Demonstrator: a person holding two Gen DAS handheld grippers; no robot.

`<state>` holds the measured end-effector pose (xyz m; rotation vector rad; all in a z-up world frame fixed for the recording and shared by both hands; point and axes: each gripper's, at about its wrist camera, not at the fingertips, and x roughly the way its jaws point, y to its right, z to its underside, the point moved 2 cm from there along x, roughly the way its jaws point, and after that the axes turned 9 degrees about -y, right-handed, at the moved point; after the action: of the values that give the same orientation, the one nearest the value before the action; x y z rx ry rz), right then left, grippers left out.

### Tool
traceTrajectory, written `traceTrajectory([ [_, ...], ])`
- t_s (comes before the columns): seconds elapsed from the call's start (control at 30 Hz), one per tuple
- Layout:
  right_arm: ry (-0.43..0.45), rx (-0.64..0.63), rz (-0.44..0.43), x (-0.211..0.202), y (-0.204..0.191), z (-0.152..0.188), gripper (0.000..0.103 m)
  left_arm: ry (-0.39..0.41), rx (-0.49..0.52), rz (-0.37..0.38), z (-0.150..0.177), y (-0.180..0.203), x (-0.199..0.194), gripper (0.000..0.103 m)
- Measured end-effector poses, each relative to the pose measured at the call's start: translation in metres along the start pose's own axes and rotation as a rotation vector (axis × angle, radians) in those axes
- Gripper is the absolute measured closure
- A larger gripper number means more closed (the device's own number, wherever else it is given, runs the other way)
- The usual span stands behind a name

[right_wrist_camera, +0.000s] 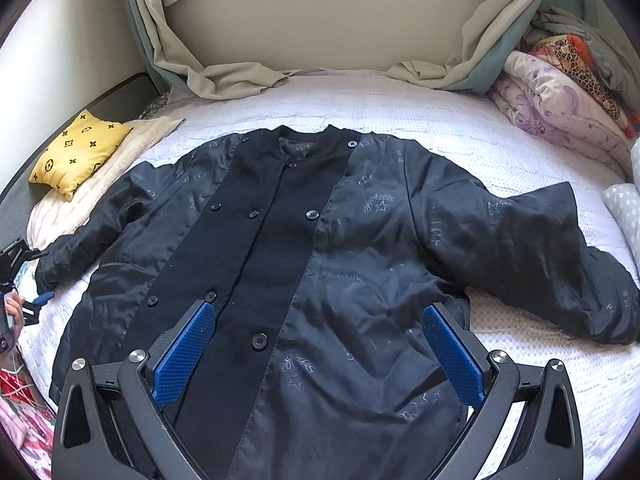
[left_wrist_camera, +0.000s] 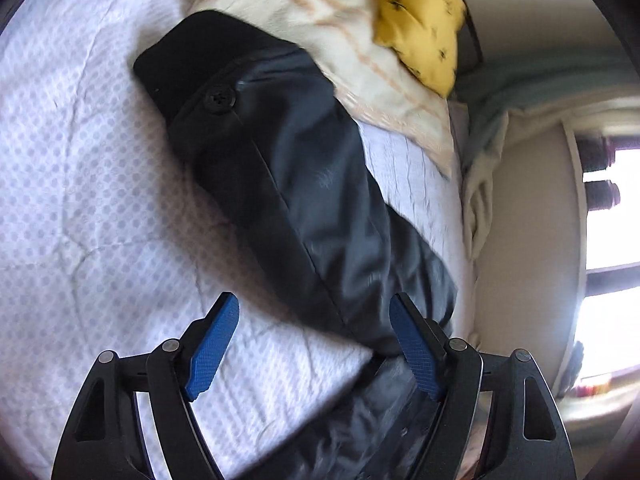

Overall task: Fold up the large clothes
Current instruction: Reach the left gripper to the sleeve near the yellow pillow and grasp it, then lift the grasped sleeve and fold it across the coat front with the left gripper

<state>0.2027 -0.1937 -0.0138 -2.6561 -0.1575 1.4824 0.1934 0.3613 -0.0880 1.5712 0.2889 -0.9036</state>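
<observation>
jacket, dark navy, shiny quilted fabric with a matte black button placket (right_wrist_camera: 280, 264), lies face up and spread flat on a white dotted bedspread (right_wrist_camera: 460, 120), sleeves out to both sides. the right gripper (right_wrist_camera: 316, 356) hovers over its lower front, blue pads apart, holding nothing. the left gripper (left_wrist_camera: 314, 350) is at the sleeve end (left_wrist_camera: 280, 184) near a yellow patterned cushion (left_wrist_camera: 420, 20), jaws apart, cloth just beside one pad, not pinched. judgement: to fold well, pinch the cuff fully, then carry the sleeve across the chest, keeping it flat.
</observation>
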Motion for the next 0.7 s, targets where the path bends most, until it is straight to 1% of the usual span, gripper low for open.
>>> traceTrajectory([
  [0.13, -0.006, 0.011, -0.002, 0.002, 0.002, 0.001, 0.000, 0.005, -0.077, 0.036, -0.016, -0.005, 0.014, 0.022],
  [0.2, -0.004, 0.008, 0.001, 0.003, 0.004, 0.001, 0.000, 0.021, -0.094, 0.045, -0.025, -0.007, 0.021, 0.023],
  [0.23, -0.004, 0.007, 0.003, 0.003, 0.004, 0.001, 0.000, 0.036, -0.097, 0.042, -0.028, -0.007, 0.024, 0.026],
  [0.3, -0.006, 0.008, 0.007, 0.004, 0.005, 0.001, 0.000, 0.049, -0.086, 0.043, -0.030, -0.007, 0.028, 0.039],
  [0.33, -0.008, 0.008, 0.007, 0.005, 0.005, 0.001, 0.000, 0.046, -0.065, 0.049, -0.032, -0.005, 0.031, 0.051],
  [0.37, -0.009, 0.010, 0.008, 0.005, 0.006, 0.001, 0.000, 0.045, -0.055, 0.047, -0.032, -0.004, 0.033, 0.059],
  [0.4, -0.009, 0.010, 0.008, 0.005, 0.006, 0.001, 0.000, 0.051, -0.041, 0.044, -0.033, -0.001, 0.033, 0.061],
  [0.47, -0.010, 0.011, 0.012, 0.005, 0.007, 0.001, 0.000, 0.074, 0.005, 0.029, -0.033, 0.008, 0.031, 0.072],
  [0.57, -0.019, 0.015, 0.019, 0.009, 0.008, 0.000, 0.000, 0.128, 0.136, -0.025, -0.029, 0.037, 0.022, 0.081],
  [0.6, -0.022, 0.017, 0.022, 0.010, 0.008, 0.000, 0.000, 0.139, 0.163, -0.033, -0.026, 0.043, 0.019, 0.081],
  [0.7, -0.029, 0.023, 0.030, 0.014, 0.009, -0.001, 0.000, 0.200, 0.292, -0.049, -0.009, 0.081, 0.006, 0.083],
])
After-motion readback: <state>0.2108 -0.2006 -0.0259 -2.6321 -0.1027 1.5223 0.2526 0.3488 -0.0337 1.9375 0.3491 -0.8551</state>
